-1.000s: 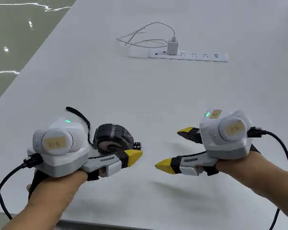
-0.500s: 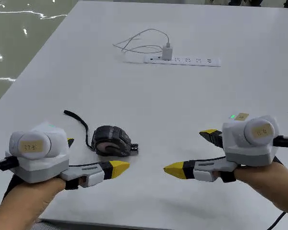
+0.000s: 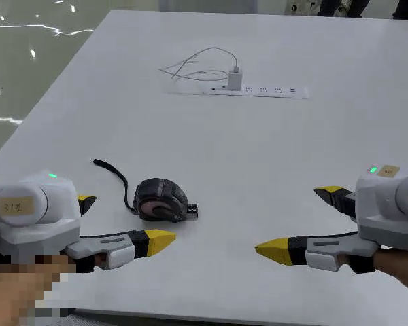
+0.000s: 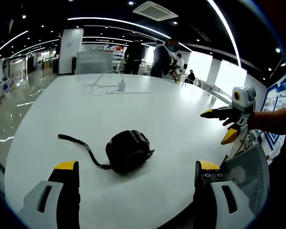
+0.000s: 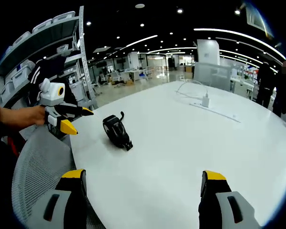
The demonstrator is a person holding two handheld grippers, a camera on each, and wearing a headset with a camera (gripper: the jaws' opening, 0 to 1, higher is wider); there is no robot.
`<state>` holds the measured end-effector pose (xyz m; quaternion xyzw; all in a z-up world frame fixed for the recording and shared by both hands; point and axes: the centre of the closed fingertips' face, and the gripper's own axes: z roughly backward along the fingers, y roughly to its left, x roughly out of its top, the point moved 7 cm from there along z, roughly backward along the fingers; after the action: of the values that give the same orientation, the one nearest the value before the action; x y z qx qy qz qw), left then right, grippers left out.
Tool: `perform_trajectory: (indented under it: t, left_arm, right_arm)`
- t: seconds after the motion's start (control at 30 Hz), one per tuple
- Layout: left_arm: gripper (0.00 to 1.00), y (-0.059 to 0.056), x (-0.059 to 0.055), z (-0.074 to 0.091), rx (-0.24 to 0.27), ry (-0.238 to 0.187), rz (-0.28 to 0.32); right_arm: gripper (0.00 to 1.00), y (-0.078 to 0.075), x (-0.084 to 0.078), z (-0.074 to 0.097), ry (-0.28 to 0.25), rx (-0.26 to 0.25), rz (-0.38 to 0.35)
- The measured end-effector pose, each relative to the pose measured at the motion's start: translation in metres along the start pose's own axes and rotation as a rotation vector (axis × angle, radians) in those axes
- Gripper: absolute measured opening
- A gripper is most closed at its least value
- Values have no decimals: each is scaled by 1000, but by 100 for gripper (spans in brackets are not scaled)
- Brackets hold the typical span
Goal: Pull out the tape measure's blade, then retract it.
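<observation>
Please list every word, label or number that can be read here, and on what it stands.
No text can be read.
Left sticker, on the left gripper: dark marks, too blurred.
Right sticker, on the right gripper: too small.
Tape measure, power strip: no print visible.

White table (image 3: 272, 170) w/ black tape measure (image 3: 162, 200), power strip (image 3: 268, 91) + charger (image 3: 234, 80).

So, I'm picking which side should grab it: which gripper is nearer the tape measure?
Left. The left gripper sits just left of the tape measure, jaws open, not touching; the right gripper is far off to its right, also open.
</observation>
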<state>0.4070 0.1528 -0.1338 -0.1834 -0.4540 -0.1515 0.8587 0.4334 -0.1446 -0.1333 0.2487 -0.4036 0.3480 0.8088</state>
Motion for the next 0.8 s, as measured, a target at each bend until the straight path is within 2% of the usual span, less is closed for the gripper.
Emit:
perform_trajectory:
  t: [0.47,0.8]
  left_arm:
    - [99,2,17,25,-3,-41,-17]
    - [99,1,21,29,-1,-37,-43]
  right_arm:
    - [99,5,8,30,-19,-47,-18]
    - [99,0,7,34,-31,-57,-35]
